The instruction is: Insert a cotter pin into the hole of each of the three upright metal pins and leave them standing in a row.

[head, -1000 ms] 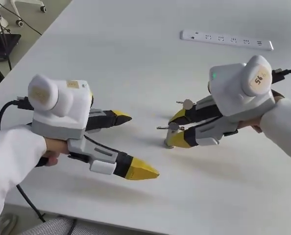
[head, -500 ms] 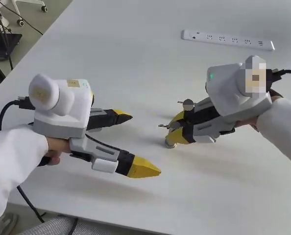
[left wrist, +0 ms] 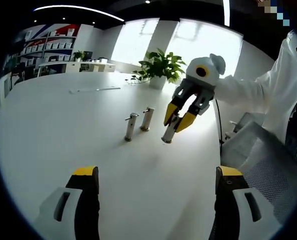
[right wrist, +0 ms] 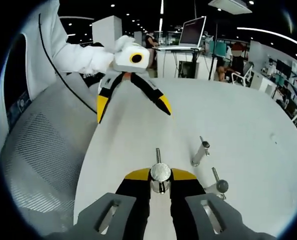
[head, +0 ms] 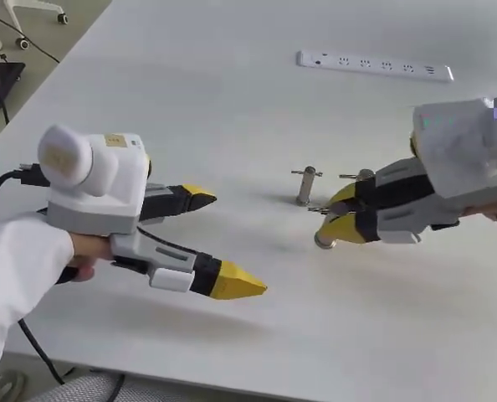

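Where the right gripper point(head: 325, 223) pinches a metal pin point(right wrist: 160, 173), its jaws hide the shaft | left gripper point(head: 240, 244) hovers over bench point(head: 232, 100), jaws spread.

Open white tabletop point(head: 232, 126) between wide-spread yellow-tipped left gripper point(head: 236, 244) and upright silver metal pin point(head: 306, 186) (cotter pin point(head: 298, 172) jutting sideways), second silver pin point(head: 364, 176) close behind, right gripper point(head: 327, 223) clamped on third pin point(head: 323, 240) crowding them, long white power strip point(head: 374, 65) well beyond.

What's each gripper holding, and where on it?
The right gripper is shut on a metal pin, clamping its upper shaft near the head. The left gripper is open, holding nothing.
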### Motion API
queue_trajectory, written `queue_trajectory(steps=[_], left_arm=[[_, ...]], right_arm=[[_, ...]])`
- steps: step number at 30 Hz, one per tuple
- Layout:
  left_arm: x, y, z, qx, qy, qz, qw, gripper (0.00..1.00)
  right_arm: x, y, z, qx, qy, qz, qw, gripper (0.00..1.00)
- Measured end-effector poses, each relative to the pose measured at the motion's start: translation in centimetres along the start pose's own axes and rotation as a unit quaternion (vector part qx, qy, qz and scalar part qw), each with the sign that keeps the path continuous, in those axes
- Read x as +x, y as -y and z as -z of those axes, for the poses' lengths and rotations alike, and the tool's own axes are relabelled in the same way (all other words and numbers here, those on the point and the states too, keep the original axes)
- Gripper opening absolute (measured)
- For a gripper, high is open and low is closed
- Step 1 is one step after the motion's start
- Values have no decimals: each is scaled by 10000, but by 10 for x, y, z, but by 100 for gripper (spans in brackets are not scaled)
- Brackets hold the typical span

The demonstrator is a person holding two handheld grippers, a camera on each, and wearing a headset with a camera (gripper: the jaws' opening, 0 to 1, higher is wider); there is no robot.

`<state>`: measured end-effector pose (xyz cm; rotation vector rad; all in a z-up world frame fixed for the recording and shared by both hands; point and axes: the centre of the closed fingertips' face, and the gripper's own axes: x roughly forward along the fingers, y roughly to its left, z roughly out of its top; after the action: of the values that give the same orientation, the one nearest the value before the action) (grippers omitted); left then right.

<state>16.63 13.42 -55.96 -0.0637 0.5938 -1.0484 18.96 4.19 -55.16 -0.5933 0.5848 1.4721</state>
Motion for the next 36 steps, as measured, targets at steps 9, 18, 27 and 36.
queue_trajectory(steps=[9, 18, 27, 36], left_arm=[[-3, -3, -2, -47, 9, -127, 9999, 98], [-16, -11, 5, -109, -45, -373, 9992, 99], [-25, -17, 9, -190, -86, -553, 9983, 97], [-27, -18, 13, -284, -187, -622, 9975, 95]], right_arm=[[-35, 17, 40, 220, -28, 205, 9995, 8], [-54, 54, 64, 362, -31, 568, 9977, 8], [-52, 78, 72, 584, 87, 643, 9962, 8], [-45, 75, 71, 671, 139, 561, 9961, 8]])
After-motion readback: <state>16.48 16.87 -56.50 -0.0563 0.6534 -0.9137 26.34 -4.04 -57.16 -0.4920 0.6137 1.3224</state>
